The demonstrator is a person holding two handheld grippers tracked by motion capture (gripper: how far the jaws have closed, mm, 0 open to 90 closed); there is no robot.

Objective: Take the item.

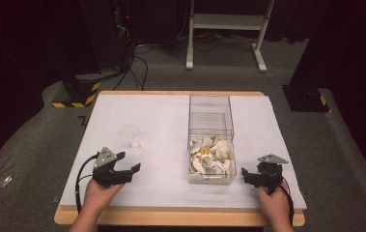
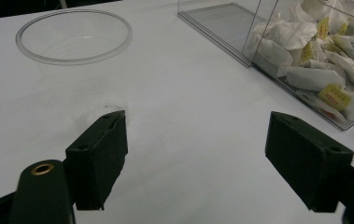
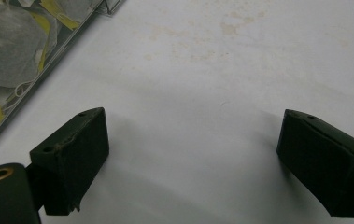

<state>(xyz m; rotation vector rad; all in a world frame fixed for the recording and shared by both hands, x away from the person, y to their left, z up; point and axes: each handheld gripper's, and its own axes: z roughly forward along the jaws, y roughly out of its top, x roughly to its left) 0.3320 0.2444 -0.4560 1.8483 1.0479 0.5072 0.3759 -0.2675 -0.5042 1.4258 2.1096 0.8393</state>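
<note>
**On the table: both grippers idle, tea bags not yet picked**

At left of the white table (image 1: 171, 188), left gripper (image 1: 127, 162) resting low, jaws spread wide, nothing between them. Just beyond it, one clear plastic cup (image 1: 131, 137) standing upright, mouth up, no contents visible. From the left gripper view, same cup (image 2: 74, 36) ahead and to the left, clear box (image 2: 268, 28) ahead and to the right, bare table between the jaws.

At centre, one clear box (image 1: 210, 104), long and open-topped, with a divider across its middle. Far compartment bare; near compartment heaped with tea bags (image 1: 211, 155), white sachets with yellow tags. Exact count not possible, since bags overlap; judged well over ten.

At right, right gripper (image 1: 245, 175) just beside the near right corner of the box, jaws likewise spread, holding nothing. From the right gripper view, box wall and tea bags (image 3: 11, 51) at upper left, faintly stained table ahead.

Judged step: fetching a single bag from the near compartment, likely for the cup. Recommended: approach from above, over the box wall; select a bag on top of the heap; pinch paper body or tag, not a string alone; lift straight up to avoid dragging neighbours. Risk noted: light cup tipping if knocked.

Tally: two grippers, one cup, one box, many bags.
</note>
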